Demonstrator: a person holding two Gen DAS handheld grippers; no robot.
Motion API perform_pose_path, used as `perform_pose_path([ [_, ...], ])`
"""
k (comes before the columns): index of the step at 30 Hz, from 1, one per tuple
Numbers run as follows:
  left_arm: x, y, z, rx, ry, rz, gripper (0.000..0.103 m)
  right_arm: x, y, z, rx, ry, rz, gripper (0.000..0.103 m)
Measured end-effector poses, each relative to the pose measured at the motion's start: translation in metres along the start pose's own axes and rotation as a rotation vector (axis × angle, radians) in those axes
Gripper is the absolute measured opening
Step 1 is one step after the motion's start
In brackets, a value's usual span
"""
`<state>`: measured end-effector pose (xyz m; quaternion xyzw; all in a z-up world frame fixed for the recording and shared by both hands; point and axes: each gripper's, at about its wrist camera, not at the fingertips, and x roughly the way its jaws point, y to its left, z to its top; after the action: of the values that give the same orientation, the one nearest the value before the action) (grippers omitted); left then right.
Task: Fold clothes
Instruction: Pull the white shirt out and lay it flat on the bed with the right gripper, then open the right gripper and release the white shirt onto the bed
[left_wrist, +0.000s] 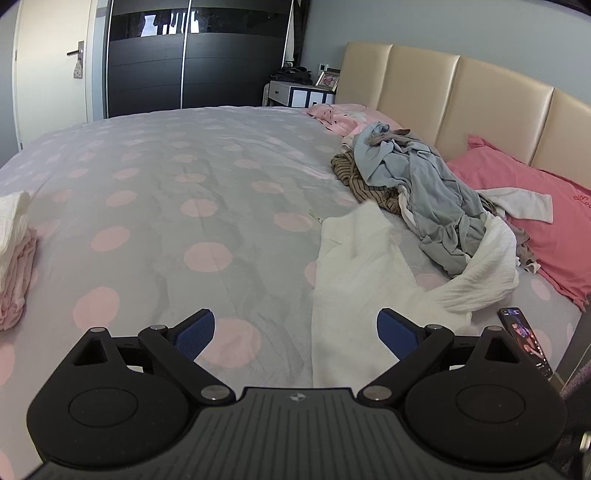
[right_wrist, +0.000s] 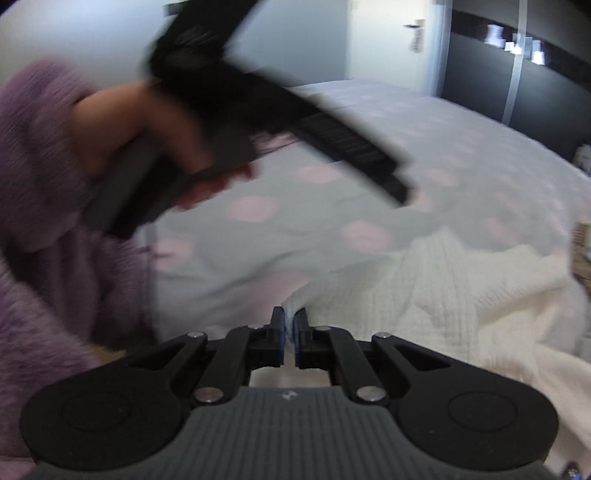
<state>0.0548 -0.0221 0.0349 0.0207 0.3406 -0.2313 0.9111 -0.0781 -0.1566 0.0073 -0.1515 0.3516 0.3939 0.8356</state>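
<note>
Right wrist: right tool (right_wrist: 290, 321) pinching white garment (right_wrist: 443, 295) | left tool (left_wrist: 295, 332) wide, seemingly tilted down

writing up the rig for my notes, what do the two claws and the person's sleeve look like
Both claws, the left claw and the right claw, are matte black linkage arms with silver pivot pins, round black discs at each side and blue textured pads. Behind them sits a ribbed dark grey body with a small round emblem. The sleeve is fuzzy purple knit.
</note>
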Motion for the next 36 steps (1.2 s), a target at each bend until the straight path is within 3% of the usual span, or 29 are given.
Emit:
perform_pose_path([
  [4, -0.002, -0.001, -0.007, 0.026, 0.026, 0.002, 0.096, 0.010, 0.024, -0.005, -0.060, 0.049, 0.048, 0.005],
  [9, 0.004, -0.001, -0.016, 0.067, 0.067, 0.030, 0.096, 0.014, 0.023, -0.007, -0.077, 0.081, 0.031, 0.007],
  [14, 0.022, 0.007, -0.012, 0.060, 0.108, 0.047, 0.096, -0.002, 0.013, -0.003, -0.101, 0.095, 0.013, 0.018],
  [17, 0.038, 0.012, -0.009, 0.042, 0.141, 0.034, 0.089, -0.020, -0.003, 0.000, -0.116, 0.097, -0.018, 0.030],
  [19, 0.054, 0.014, -0.009, 0.046, 0.175, 0.029, 0.071, -0.033, -0.015, 0.003, -0.114, 0.094, -0.055, 0.032],
  [24, 0.086, 0.015, -0.015, 0.052, 0.229, 0.023, 0.064, -0.045, -0.066, 0.007, -0.092, 0.091, -0.225, 0.035],
  [29, 0.108, 0.018, -0.017, 0.068, 0.255, 0.036, 0.064, -0.018, -0.119, 0.003, -0.086, 0.144, -0.373, 0.034],
  [32, 0.121, 0.023, -0.020, 0.057, 0.279, 0.035, 0.064, 0.001, -0.147, 0.002, -0.083, 0.169, -0.414, 0.034],
  [36, 0.134, 0.022, -0.027, 0.069, 0.281, 0.028, 0.058, 0.026, -0.175, 0.002, -0.024, 0.190, -0.405, 0.035],
])
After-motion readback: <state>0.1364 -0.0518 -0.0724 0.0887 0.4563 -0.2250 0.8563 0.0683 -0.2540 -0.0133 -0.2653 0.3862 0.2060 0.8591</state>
